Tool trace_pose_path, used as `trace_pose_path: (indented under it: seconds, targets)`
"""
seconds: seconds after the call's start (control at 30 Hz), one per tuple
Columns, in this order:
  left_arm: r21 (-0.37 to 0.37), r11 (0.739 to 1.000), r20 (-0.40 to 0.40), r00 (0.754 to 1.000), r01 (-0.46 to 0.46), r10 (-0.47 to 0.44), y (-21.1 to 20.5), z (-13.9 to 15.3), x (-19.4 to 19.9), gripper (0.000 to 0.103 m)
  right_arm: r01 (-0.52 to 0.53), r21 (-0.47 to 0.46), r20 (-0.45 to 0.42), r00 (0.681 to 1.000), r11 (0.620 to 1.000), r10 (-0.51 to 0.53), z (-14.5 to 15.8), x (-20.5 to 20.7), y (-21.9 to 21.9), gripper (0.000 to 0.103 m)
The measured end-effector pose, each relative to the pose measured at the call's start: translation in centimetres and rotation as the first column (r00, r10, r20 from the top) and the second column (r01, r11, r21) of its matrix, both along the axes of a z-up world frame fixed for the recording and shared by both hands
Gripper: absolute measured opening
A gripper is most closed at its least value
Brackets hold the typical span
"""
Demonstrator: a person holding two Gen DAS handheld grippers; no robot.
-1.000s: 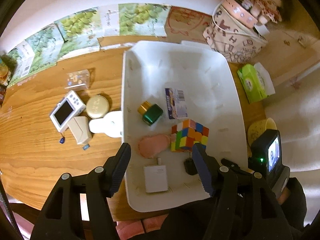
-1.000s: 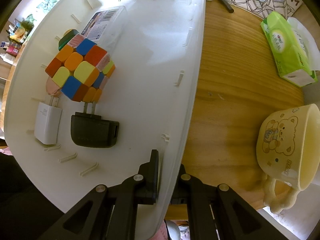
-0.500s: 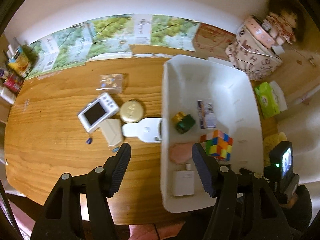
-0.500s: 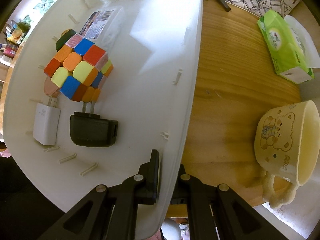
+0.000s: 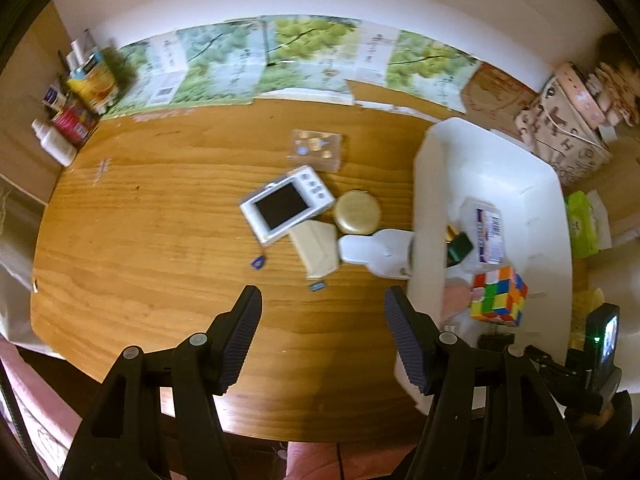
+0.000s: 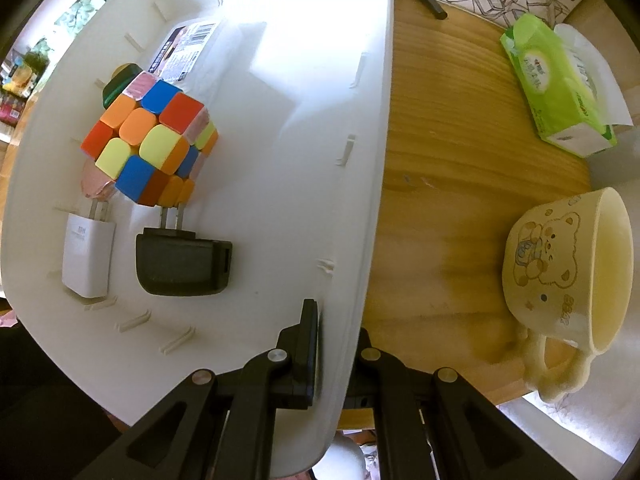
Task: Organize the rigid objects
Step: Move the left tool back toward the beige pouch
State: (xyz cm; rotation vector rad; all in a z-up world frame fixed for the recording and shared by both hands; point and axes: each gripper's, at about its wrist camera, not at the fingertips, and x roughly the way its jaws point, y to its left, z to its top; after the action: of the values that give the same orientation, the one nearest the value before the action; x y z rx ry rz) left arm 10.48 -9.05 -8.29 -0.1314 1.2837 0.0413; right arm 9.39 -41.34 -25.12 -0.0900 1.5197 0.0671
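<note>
Swinging my left gripper (image 5: 323,320) away from the white bin (image 5: 548,216), wide open and empty, I now face the camera (image 5: 286,209) left on the table (image 5: 160,240); my right gripper (image 6: 338,344) stays clamped on the bin's rim.

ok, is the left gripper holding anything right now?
No. The left gripper is open, its fingers spread over bare table, with nothing between them.
</note>
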Motion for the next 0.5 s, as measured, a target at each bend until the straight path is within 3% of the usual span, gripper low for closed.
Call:
trace_pose_path:
  seconds: [0.33,0.5]
  targets:
    - [0.009,1.0,-0.035,0.999,0.008,-0.008,2.6,-1.2,0.8,0.067,0.074,-0.002,0.003,0.997,0.997,-0.074,-0.1,-0.5,-0.5,0.006]
    - [-0.034,0.999,-0.072,0.997,0.025,-0.027,3.2,-2.5,1.6,0.067,0.115,-0.005,-0.001,0.993,0.993,-0.115,-0.1,-0.8,-1.0,0.006]
